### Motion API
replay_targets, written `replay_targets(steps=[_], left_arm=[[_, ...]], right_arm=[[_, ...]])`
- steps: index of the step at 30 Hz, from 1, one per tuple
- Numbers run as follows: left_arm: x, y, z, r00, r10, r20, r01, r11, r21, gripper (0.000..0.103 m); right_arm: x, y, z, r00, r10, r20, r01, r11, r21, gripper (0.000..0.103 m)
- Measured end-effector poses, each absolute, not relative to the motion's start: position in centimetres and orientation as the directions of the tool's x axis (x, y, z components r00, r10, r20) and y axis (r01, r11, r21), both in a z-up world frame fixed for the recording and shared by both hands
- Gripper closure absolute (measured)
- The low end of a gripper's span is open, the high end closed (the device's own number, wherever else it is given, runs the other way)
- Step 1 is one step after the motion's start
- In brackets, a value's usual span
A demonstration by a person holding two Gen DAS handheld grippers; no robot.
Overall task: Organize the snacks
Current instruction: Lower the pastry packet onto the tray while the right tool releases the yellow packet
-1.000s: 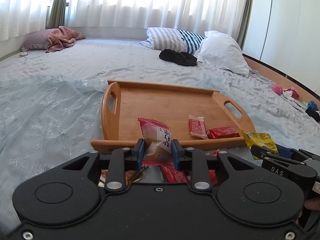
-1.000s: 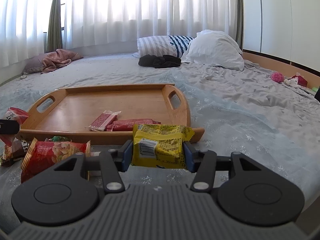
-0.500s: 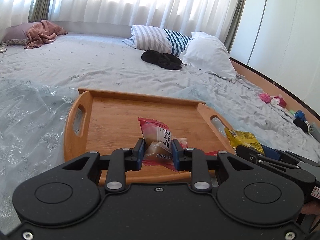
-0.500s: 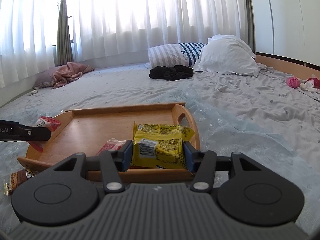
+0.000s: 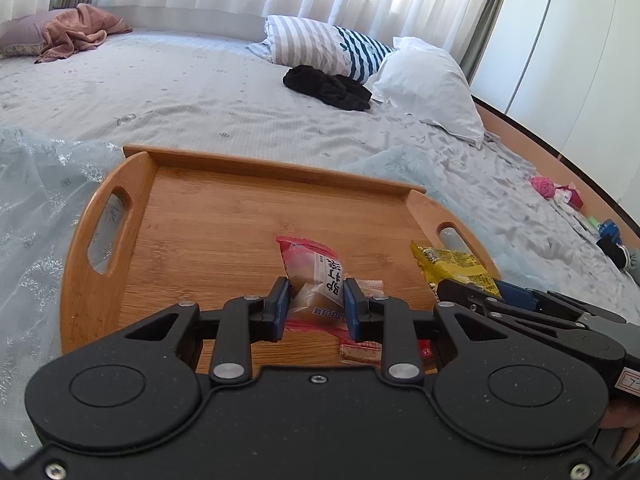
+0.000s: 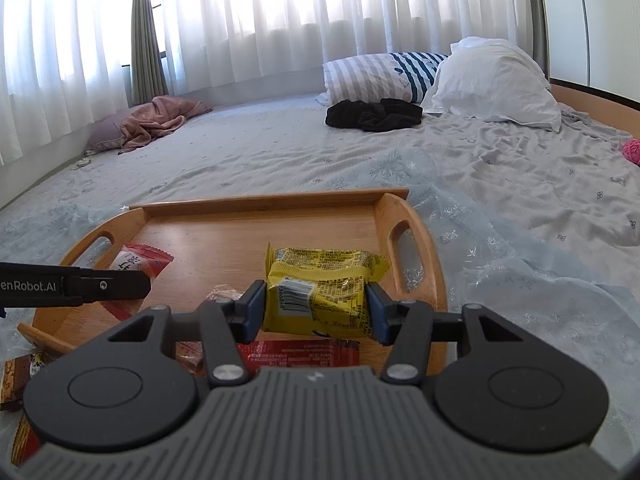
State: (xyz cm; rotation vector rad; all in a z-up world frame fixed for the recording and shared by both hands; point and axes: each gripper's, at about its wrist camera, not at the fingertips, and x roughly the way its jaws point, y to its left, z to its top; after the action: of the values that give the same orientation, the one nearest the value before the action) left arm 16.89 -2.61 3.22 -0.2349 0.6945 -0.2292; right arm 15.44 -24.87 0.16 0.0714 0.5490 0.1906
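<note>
Left wrist view first: our left gripper (image 5: 315, 308) sits low centre of the frame, its blue pads pinching a pink-and-white snack packet (image 5: 316, 278) by its lower half, so the top sticks up free over the wooden tray (image 5: 192, 216). We're guessing the grip is that low so the packet can be laid flat on the bare wood just ahead. The packet carries bold Chinese characters on a white panel; we can't read them reliably. At lower centre a small tan-and-red bar (image 5: 360, 353) lies on the tray, partly hidden behind the finger. At right, the right gripper (image 5: 472, 292) pokes in holding a yellow packet (image 5: 452, 268) near the tray's right handle.

Right wrist view: the right gripper (image 6: 316, 308) is clamped on the yellow packet (image 6: 320, 284) from both sides, barcode facing us, fine print too small to read. It hangs over the right half of the tray (image 6: 240, 236), so each hand seems to take its own side. Under it lies a long red wrapper (image 6: 296, 354) with tiny unreadable text. At left the other gripper's arm reads "enRobot.AI". At the lower left edge, off the tray on the bedspread (image 6: 500, 240), a brown packet (image 6: 18, 376) waits its turn.
</note>
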Motion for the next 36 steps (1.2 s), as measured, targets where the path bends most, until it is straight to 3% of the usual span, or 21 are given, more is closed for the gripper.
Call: replay_targets(steps=[19, 23, 25, 30, 33, 36], left_arm=[[18.6, -3.8, 1.2, 0.720, -0.258, -0.644, 0.118, 0.960, -0.253, 0.076], [18.5, -3.7, 1.4, 0.720, -0.252, -0.647, 0.111, 0.962, -0.251, 0.075], [18.2, -3.7, 1.7, 0.726, -0.244, -0.642, 0.113, 0.964, -0.239, 0.061], [16.8, -3.4, 2.9, 0.745, -0.227, -0.627, 0.122, 0.971, -0.207, 0.042], [15.9, -3.1, 3.5, 0.756, -0.229, -0.614, 0.125, 0.970, -0.207, 0.025], [14.8, -2.7, 4.1, 0.769, -0.223, -0.599, 0.126, 0.972, -0.200, 0.016]], right_arm=[[16.8, -24.5, -1.5, 0.812, 0.194, -0.550, -0.163, 0.981, 0.104, 0.046], [16.4, -24.6, -1.2, 0.822, 0.201, -0.533, -0.166, 0.980, 0.112, 0.036], [16.1, -24.7, -1.0, 0.826, 0.205, -0.524, -0.169, 0.979, 0.116, 0.032], [15.1, -24.9, -0.4, 0.839, 0.213, -0.500, -0.172, 0.977, 0.127, 0.022], [14.3, -24.6, 0.1, 0.848, 0.213, -0.486, -0.182, 0.977, 0.110, 0.016], [13.5, -24.5, 0.6, 0.854, 0.215, -0.474, -0.189, 0.977, 0.102, 0.013]])
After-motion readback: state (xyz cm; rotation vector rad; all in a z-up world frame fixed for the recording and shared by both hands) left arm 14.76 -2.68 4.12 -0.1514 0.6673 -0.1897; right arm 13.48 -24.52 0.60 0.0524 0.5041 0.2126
